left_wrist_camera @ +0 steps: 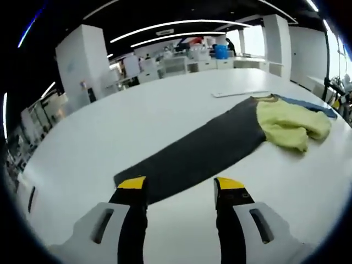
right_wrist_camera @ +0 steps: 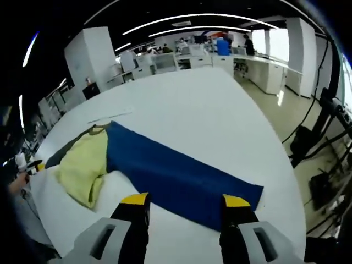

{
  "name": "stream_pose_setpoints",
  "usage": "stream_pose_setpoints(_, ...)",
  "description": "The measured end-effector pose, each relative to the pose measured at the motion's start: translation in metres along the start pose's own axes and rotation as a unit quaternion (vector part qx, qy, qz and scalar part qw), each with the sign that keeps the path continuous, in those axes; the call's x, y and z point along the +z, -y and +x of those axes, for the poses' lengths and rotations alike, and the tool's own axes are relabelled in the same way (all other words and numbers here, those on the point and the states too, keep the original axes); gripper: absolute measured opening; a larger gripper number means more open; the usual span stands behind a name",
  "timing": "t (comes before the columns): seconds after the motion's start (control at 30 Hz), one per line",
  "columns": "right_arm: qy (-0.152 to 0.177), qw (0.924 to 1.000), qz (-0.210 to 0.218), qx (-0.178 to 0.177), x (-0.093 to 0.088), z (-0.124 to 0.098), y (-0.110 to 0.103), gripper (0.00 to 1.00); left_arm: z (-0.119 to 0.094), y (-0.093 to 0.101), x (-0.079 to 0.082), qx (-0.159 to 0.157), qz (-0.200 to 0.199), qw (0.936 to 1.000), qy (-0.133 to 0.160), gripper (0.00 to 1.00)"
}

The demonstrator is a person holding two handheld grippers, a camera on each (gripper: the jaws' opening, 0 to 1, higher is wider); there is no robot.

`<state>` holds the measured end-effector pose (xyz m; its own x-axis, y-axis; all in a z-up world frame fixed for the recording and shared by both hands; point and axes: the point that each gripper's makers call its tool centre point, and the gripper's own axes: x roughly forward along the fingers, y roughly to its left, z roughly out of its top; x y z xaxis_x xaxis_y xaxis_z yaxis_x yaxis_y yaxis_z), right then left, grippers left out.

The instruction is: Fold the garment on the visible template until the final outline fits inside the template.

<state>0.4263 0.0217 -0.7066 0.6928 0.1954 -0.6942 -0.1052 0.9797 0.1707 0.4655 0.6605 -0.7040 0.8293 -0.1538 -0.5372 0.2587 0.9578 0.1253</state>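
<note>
A crumpled pale yellow garment (left_wrist_camera: 289, 124) lies on a long flat template on the white table (left_wrist_camera: 137, 121). The template's dark grey half (left_wrist_camera: 198, 151) runs from the garment toward my left gripper (left_wrist_camera: 181, 187), which is open just above the grey end, holding nothing. In the right gripper view the blue half (right_wrist_camera: 176, 173) stretches from the yellow garment (right_wrist_camera: 85, 165) to my right gripper (right_wrist_camera: 186, 201), open over the blue end with nothing between its fingers. The garment covers the middle where grey and blue meet.
A thin white strip (left_wrist_camera: 240, 93) lies on the table beyond the garment. The table's edge (right_wrist_camera: 275, 159) drops off at the right of the right gripper view, with dark stands and cables (right_wrist_camera: 324, 143) on the floor. Office desks (left_wrist_camera: 192, 60) stand far behind.
</note>
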Motion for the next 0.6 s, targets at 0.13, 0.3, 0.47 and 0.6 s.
stream_pose_setpoints(0.13,0.007,0.9984,-0.029,0.047,0.003,0.001,-0.032,0.56,-0.003,0.027,0.005,-0.037,-0.006,0.9993,0.009,0.48)
stream_pose_setpoints(0.3,0.009,0.9943,-0.063,0.085,0.002,0.002,-0.063,0.62,-0.005,0.059,0.013,-0.079,-0.009,0.9964,0.027,0.53)
stream_pose_setpoints(0.47,0.003,0.9878,-0.101,0.119,-0.007,0.007,-0.093,0.68,-0.006,0.091,0.017,-0.113,0.011,0.9930,0.032,0.54)
stream_pose_setpoints(0.6,-0.010,0.9799,-0.144,0.138,-0.018,0.013,-0.114,0.70,-0.003,0.110,0.020,-0.142,-0.017,0.9890,0.039,0.57)
